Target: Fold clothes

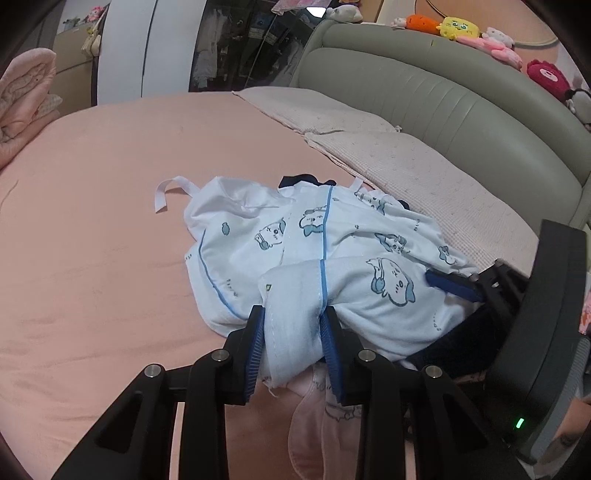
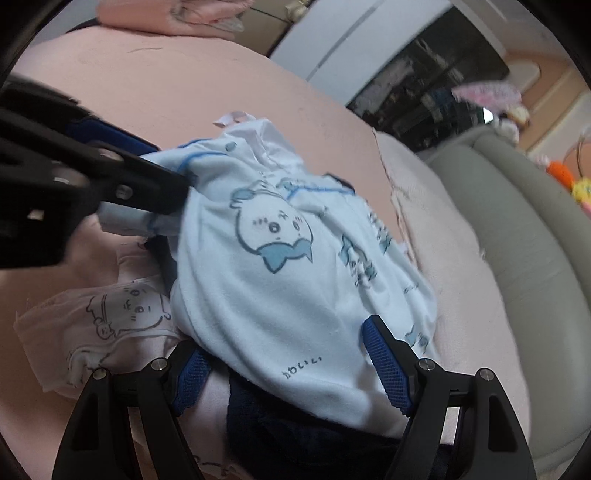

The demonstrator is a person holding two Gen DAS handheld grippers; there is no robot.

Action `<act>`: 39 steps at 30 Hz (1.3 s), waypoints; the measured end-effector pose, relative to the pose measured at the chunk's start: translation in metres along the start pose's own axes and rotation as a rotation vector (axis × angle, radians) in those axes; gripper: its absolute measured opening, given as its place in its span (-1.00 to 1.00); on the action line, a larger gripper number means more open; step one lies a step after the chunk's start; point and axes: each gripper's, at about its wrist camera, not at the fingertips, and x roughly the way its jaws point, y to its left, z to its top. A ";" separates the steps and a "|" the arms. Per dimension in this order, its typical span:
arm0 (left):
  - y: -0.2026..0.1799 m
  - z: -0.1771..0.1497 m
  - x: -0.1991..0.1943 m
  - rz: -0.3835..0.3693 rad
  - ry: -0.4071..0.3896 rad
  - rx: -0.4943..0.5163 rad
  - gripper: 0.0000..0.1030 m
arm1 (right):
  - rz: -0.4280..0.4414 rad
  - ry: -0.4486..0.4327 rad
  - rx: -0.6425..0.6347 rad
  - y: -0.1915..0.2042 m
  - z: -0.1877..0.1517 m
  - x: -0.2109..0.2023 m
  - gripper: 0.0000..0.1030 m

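Note:
A white garment (image 1: 332, 240) with blue cartoon prints and blue piping lies crumpled on the pink bed (image 1: 110, 221). My left gripper (image 1: 293, 332) is shut on a thick bunch of its near hem. In the right wrist view the left gripper (image 2: 162, 184) comes in from the left and pinches the same garment (image 2: 277, 277). My right gripper (image 2: 288, 363) is open, its blue pads (image 2: 388, 362) spread wide at the garment's near edge, the cloth draped between them. One of its fingers (image 1: 452, 286) rests on the garment's right side.
A pink printed garment (image 2: 110, 314) and a dark navy one (image 2: 295, 424) lie under the white one. A beige mat (image 1: 406, 166) and a grey-green padded headboard (image 1: 443, 103) with plush toys (image 1: 458, 27) run along the right. A pink blanket (image 1: 26, 92) is heaped at far left.

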 end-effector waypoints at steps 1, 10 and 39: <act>0.002 0.000 -0.001 0.002 0.006 -0.002 -0.47 | 0.024 0.008 0.029 -0.004 0.000 0.001 0.20; 0.019 0.008 -0.008 -0.047 0.042 -0.094 -0.25 | 0.236 0.060 0.290 -0.041 0.000 0.002 -0.21; 0.019 -0.002 0.008 0.020 0.095 -0.131 0.32 | 0.289 0.045 0.430 -0.080 0.017 -0.026 -0.35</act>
